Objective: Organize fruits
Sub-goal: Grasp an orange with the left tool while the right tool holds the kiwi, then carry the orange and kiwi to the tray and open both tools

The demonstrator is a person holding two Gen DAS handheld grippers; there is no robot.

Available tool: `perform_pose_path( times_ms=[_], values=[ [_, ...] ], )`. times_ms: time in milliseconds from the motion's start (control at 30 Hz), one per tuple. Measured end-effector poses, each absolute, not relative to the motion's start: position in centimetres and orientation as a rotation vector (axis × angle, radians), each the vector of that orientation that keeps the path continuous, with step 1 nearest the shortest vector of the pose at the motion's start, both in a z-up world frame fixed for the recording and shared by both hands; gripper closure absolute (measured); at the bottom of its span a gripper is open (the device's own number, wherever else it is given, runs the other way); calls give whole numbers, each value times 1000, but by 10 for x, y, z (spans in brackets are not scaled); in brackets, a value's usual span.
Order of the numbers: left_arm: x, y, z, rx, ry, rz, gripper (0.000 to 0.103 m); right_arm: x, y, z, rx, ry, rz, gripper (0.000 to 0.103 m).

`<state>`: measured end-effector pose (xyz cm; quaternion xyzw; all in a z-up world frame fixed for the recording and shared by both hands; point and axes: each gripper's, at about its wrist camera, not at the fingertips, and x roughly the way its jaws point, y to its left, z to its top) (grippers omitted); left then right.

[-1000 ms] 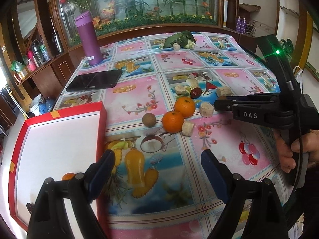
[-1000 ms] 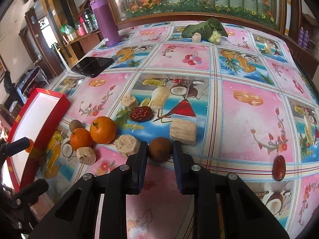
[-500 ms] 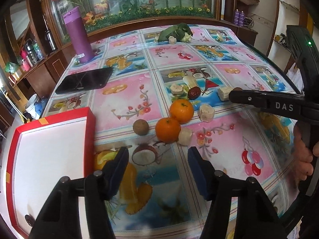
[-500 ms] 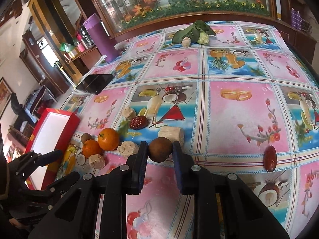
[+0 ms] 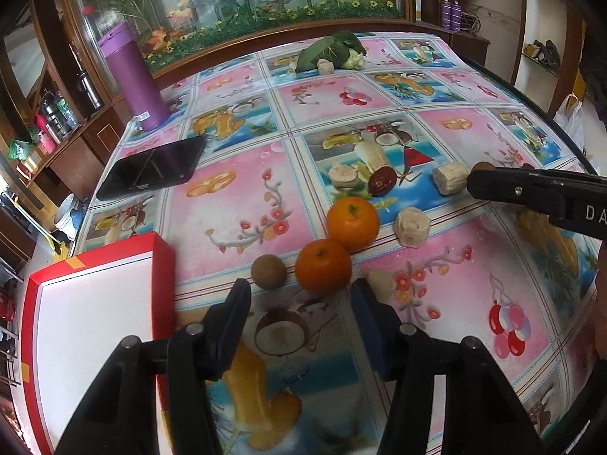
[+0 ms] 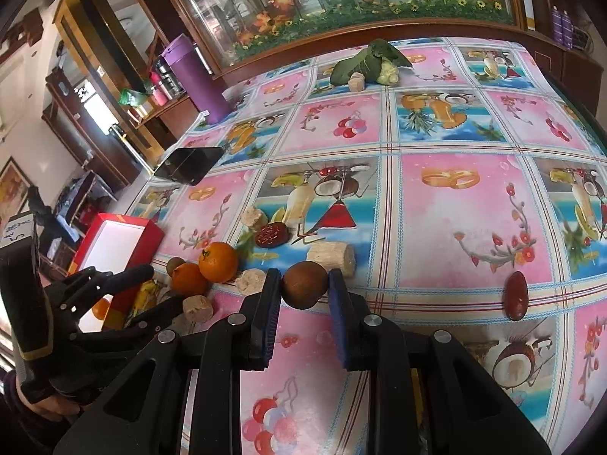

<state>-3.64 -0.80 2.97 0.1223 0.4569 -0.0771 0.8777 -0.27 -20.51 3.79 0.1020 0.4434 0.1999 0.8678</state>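
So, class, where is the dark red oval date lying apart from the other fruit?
In the right wrist view, the dark red oval date lies alone on the tablecloth, right of the right gripper.

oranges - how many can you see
3: two touching on the tablecloth, the near orange and the far orange; a third orange in the red box, partly hidden.
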Motion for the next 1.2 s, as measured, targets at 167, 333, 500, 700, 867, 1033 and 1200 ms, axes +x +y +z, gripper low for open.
perform_pose_path(
  times_ms=[167,333,500,700,867,1033,1200],
  values=[
    [-26,-11,26,235,960,-176,45,-3,-206,38,221,929,419,79],
    [-15,-10,25,182,967,-201,53,-2,-207,38,228,930,414,79],
    [-12,-11,22,168,972,-217,63,-2,-209,38,233,930,409,79],
    [-17,-10,17,180,978,-234,67,-1,-210,38,237,930,402,79],
    [-29,-4,19,150,987,-239,67,-2,-211,39,237,925,409,79],
    [-49,9,27,88,957,-228,67,-4,-209,41,230,910,423,79],
    [-78,28,49,51,883,-199,67,-12,-197,46,219,862,474,79]
  ],
)
